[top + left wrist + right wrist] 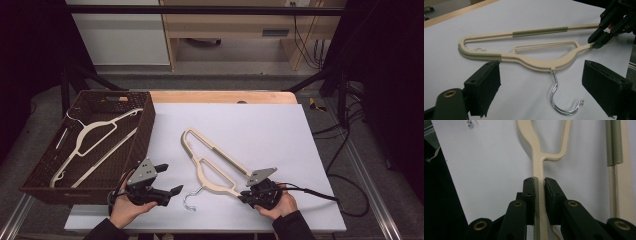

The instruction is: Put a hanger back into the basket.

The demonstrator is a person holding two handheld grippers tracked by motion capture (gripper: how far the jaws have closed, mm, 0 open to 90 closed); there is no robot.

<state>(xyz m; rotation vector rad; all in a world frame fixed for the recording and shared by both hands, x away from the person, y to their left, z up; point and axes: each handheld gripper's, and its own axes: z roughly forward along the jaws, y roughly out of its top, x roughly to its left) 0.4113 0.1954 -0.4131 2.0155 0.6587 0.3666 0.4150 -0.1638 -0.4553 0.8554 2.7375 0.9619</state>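
Note:
A cream plastic hanger [215, 167] with a metal hook [190, 201] lies on the white tabletop [260, 125]. My right gripper [246, 195] is shut on the hanger's near shoulder end; in the right gripper view the pads [530, 187] press both sides of the thin cream arm [537, 157]. My left gripper [170, 179] stands open just left of the hook, with nothing between its jaws. In the left gripper view the hanger [536, 62] and its hook [564, 106] lie ahead of the wide-apart pads [486, 80], and the right gripper [600, 38] grips the hanger's far end.
A dark wicker basket [145, 130] stands at the left edge of the table and holds another cream hanger [95, 137]. A wooden strip [225, 96] runs along the table's far edge. A black cable [320, 192] trails right from the right gripper.

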